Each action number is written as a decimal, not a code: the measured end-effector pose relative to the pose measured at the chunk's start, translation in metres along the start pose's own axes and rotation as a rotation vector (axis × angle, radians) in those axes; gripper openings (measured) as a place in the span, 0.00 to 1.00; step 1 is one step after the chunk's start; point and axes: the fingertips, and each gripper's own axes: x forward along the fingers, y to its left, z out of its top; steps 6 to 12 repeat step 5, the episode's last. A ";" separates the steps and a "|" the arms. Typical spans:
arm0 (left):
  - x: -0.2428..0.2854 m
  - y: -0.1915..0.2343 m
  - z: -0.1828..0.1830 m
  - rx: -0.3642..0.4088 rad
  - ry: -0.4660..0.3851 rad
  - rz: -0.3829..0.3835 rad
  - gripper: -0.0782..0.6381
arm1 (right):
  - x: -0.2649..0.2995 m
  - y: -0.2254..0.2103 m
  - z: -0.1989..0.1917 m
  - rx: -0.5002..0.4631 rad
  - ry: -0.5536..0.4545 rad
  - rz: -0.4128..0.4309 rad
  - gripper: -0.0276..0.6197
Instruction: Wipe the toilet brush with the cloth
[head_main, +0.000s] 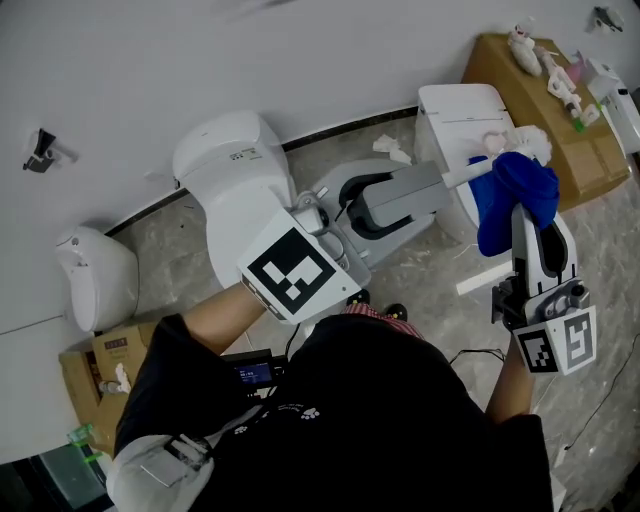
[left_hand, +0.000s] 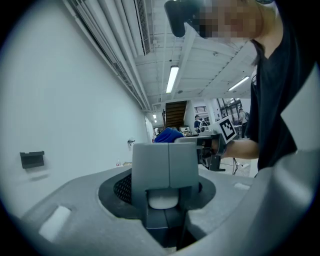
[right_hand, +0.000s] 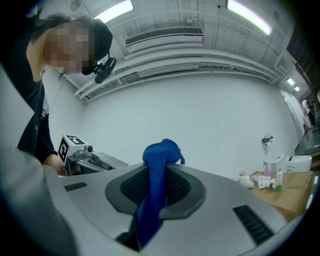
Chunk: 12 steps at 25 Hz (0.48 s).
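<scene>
Fingers (left_hand: 65, 205) of the left gripper (head_main: 388, 205) are clamped on the toilet brush (head_main: 465, 176) by its grey handle. Fingers (right_hand: 240, 200) of the right gripper (head_main: 535, 235) pinch the blue cloth (head_main: 515, 195), which covers the shaft's far end. One brush, one cloth. The brush head is probably the pale tuft behind the cloth. There are two cardboard boxes: one (head_main: 85, 375) by the feet, one (head_main: 500, 80) at the wall with small bottles (head_main: 560, 85) on top.

No text is legible; the label on the cardboard box (head_main: 112, 352) is too small.
</scene>
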 end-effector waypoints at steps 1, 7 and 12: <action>0.001 0.000 -0.001 0.005 0.000 -0.003 0.36 | 0.000 0.000 -0.001 -0.001 0.001 0.003 0.14; 0.004 0.002 -0.007 0.012 -0.002 -0.014 0.36 | 0.001 -0.003 -0.004 -0.018 -0.003 0.014 0.14; 0.004 0.002 -0.007 0.012 -0.002 -0.014 0.36 | 0.001 -0.003 -0.004 -0.018 -0.003 0.014 0.14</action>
